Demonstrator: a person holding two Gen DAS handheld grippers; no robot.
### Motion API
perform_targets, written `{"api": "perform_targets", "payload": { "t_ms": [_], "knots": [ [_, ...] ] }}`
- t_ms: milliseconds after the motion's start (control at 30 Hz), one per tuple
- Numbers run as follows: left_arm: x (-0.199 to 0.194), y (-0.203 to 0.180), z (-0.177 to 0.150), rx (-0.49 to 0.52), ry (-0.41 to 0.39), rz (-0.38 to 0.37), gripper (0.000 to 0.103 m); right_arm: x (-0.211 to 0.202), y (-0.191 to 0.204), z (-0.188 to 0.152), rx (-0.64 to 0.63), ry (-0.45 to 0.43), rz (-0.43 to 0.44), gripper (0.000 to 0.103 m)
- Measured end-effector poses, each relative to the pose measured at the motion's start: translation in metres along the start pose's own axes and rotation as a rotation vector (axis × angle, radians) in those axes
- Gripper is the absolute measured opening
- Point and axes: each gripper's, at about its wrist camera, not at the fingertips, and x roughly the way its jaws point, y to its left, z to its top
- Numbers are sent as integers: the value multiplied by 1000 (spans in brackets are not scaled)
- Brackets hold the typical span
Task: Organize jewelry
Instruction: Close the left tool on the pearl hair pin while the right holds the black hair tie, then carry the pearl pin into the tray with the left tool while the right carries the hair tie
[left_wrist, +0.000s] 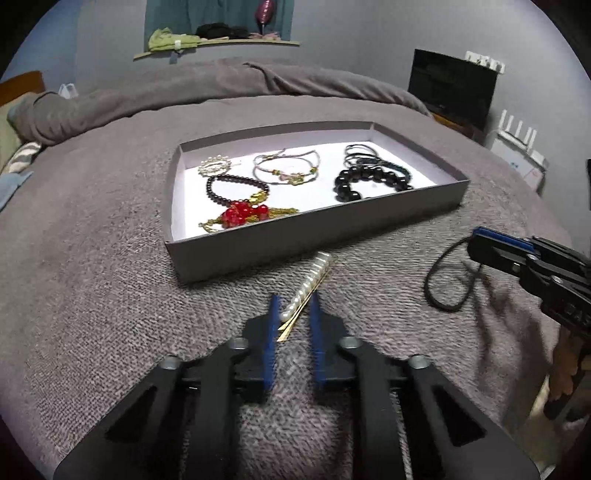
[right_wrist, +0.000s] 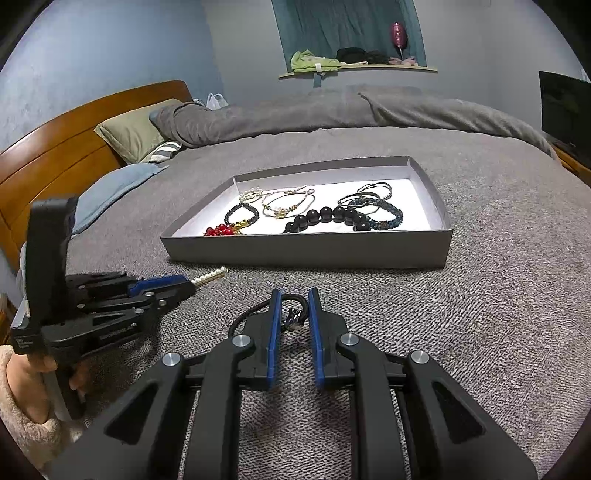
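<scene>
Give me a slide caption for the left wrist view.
Left gripper open around a pearl hair pin on the grey blanket, bracelet-filled tray beyond.

A grey blanket (right_wrist: 480, 295) covers the bed, with a green pillow (right_wrist: 133, 129) against the wooden headboard (right_wrist: 55, 147), a dark screen (left_wrist: 452, 86) off right, and clothes on the window ledge (right_wrist: 388, 68).

From my left wrist view, the tray (left_wrist: 314, 236) sits mid-frame on the blanket (left_wrist: 92, 295), bracelets (left_wrist: 369, 181) inside it. Just below its near wall lies the pearl hair clip (left_wrist: 308, 286), its lower end between my left gripper (left_wrist: 294, 301) fingers. At right, the cord necklace (left_wrist: 443, 284) lies by my right gripper (left_wrist: 491, 247). A pillow (right_wrist: 129, 129) lies upper left in the right view.
</scene>
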Motion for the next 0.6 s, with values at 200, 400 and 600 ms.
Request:
{"api": "perform_targets", "payload": {
  "t_ms": [200, 400, 600],
  "knots": [
    [-26, -9, -5, 33, -77, -8, 9, -4, -1, 2, 0, -17, 10, 14],
    [-47, -9, 8, 14, -152, -21, 9, -12, 4, 6, -27, -50, 31, 14],
    [-39, -10, 38, 11, -167, -15, 9, -24, 6, 23, -50, -123, 14, 14]
  ]
}}
